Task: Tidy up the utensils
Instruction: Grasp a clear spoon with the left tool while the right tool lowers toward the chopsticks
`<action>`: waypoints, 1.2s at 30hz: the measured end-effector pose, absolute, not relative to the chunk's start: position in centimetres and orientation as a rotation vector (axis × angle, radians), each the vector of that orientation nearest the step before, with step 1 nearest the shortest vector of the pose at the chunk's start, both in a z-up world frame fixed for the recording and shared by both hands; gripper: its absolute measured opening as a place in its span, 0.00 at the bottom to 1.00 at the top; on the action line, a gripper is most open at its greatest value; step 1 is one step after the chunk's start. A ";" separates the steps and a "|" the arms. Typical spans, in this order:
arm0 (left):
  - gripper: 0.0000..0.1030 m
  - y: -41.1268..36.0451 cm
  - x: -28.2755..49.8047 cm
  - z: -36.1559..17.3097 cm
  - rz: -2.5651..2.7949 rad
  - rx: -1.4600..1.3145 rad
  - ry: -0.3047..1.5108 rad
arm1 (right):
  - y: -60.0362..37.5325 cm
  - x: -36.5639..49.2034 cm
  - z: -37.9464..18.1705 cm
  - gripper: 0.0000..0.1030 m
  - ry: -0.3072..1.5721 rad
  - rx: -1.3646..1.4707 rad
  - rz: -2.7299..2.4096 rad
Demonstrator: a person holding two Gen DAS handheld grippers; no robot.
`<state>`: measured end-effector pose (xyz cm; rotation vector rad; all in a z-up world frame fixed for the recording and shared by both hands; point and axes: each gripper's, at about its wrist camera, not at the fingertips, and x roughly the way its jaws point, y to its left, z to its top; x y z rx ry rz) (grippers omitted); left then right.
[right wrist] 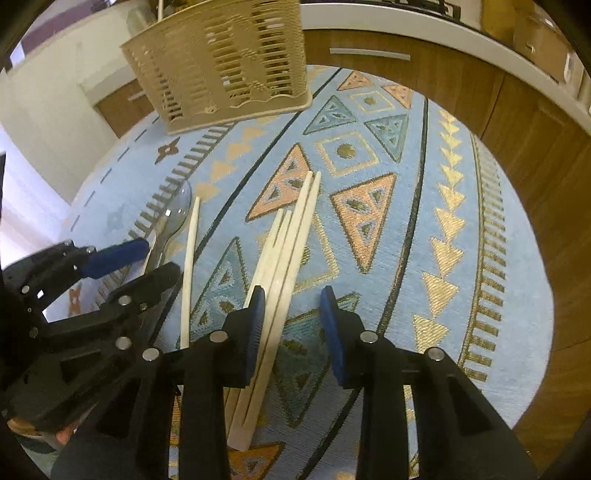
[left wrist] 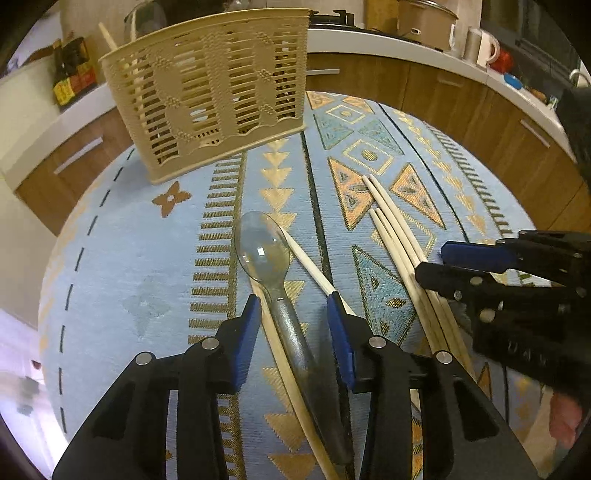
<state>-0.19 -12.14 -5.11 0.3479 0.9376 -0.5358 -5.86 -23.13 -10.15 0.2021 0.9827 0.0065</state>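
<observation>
A clear plastic spoon (left wrist: 262, 247) with a grey handle lies on the blue patterned tablecloth (left wrist: 147, 258). My left gripper (left wrist: 295, 312) straddles its handle, open, with gaps on both sides. One pale chopstick (left wrist: 310, 266) runs under the right pad and another lies left of the handle. Several chopsticks (right wrist: 284, 251) lie bundled between the blue pads of my right gripper (right wrist: 291, 306). The bundle lies close against the left pad and the right pad stands clear. The right wrist view shows the spoon (right wrist: 177, 210) and the left gripper (right wrist: 162, 258) at the left. A beige slotted utensil basket (left wrist: 207, 92) stands at the far side.
The basket (right wrist: 221, 62) holds a chopstick (left wrist: 109, 37) at its left end. Behind the round table runs a white counter over wooden cabinets (left wrist: 443, 92), with bottles (left wrist: 70, 77), a pot (left wrist: 424, 18) and a white jug (left wrist: 485, 48). The right gripper (left wrist: 430, 263) sits close beside my left.
</observation>
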 end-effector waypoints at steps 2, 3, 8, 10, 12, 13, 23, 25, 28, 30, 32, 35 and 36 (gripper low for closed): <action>0.22 -12.6 -0.3 -5.2 -0.514 0.372 0.921 | -22.9 -5.9 -10.1 0.27 0.990 0.192 0.009; 0.15 -12.6 -0.4 -5.1 -0.503 0.382 0.912 | -22.8 -6.0 -10.0 0.26 0.992 0.184 0.012; 0.05 -10.9 -0.1 -4.5 -0.565 0.244 0.913 | -23.5 -6.5 -10.2 0.16 0.998 0.202 0.041; 0.01 -10.2 0.3 -4.2 -0.587 0.186 0.919 | -23.6 -6.7 -10.2 0.14 0.996 0.185 0.028; 0.01 -9.4 0.8 -3.9 -0.621 0.116 0.930 | -23.6 -6.8 -10.0 0.08 0.995 0.169 0.013; 0.01 -8.8 1.0 -3.7 -0.646 0.071 0.943 | -23.8 -6.8 -10.1 0.06 1.001 0.168 0.002; 0.01 -4.0 2.4 -2.9 -0.697 -0.126 1.006 | -25.5 -6.3 -9.9 0.17 0.985 0.355 0.103; 0.01 -3.4 2.8 -3.4 -0.679 -0.131 1.024 | -25.2 -6.0 -10.3 0.21 1.003 0.352 0.093; 0.01 -3.1 3.2 -4.4 -0.636 -0.091 1.055 | -25.1 -5.5 -10.7 0.21 1.012 0.346 0.079; 0.02 -3.4 3.4 -4.8 -0.600 -0.049 1.056 | -24.9 -5.3 -10.6 0.21 1.023 0.335 0.068; 0.03 -3.5 3.5 -4.9 -0.581 -0.019 1.047 | -24.8 -5.1 -10.5 0.21 1.028 0.326 0.050; 0.10 -2.8 3.6 -4.7 -0.541 0.018 1.030 | -25.0 -4.7 -10.6 0.21 1.037 0.334 0.032; 0.16 -2.7 3.6 -4.7 -0.531 0.027 1.028 | -24.8 -4.6 -10.6 0.20 1.042 0.328 0.022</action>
